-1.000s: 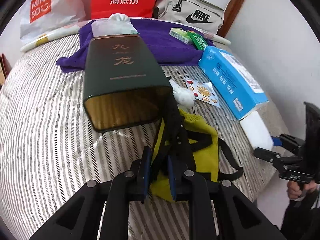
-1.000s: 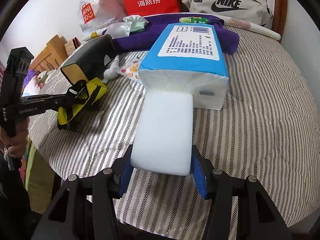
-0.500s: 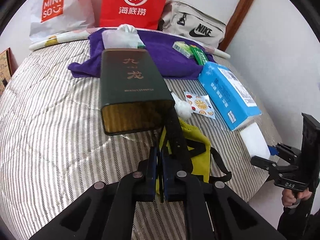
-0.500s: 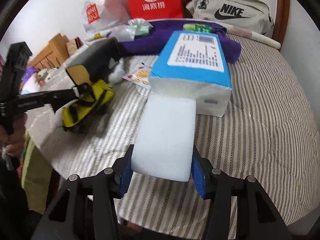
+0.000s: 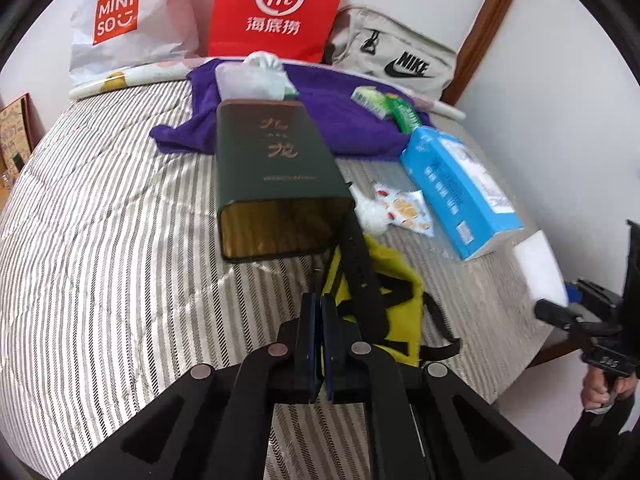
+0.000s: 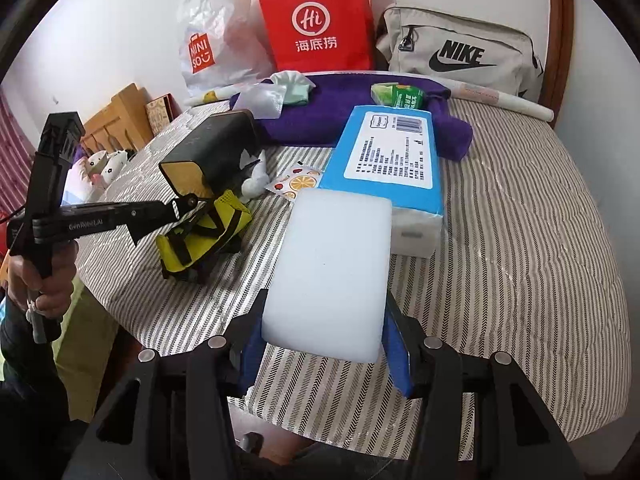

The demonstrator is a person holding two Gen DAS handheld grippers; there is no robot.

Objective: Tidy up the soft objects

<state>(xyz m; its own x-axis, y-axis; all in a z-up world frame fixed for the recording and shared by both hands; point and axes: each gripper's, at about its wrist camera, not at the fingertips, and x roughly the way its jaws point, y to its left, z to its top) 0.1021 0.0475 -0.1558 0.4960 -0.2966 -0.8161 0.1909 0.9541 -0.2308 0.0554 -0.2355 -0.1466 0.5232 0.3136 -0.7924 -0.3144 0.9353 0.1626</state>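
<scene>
My right gripper (image 6: 326, 344) is shut on a white foam block (image 6: 332, 276), held just above the striped bed, in front of a blue tissue pack (image 6: 390, 160). My left gripper (image 5: 319, 316) is shut with its pads pressed together; whether it pinches the strap of the yellow-and-black pouch (image 5: 394, 280) I cannot tell. The pouch lies just right of the fingers, its black strap running up to a dark green tin box (image 5: 272, 176). The pouch also shows in the right wrist view (image 6: 204, 236), below the left gripper's tip. A purple towel (image 5: 340, 120) lies behind.
At the back stand a red paper bag (image 5: 276, 8), a white Miniso bag (image 5: 120, 20) and a grey Nike bag (image 5: 396, 60). Green packets (image 5: 384, 106) lie on the towel. A fruit-print sachet (image 5: 404, 208) and a white fluffy item (image 5: 372, 212) lie by the tin. The bed edge is near.
My left gripper closed from open to fully shut and drew back from the tin. The right gripper lifted the foam block slightly and pulled back.
</scene>
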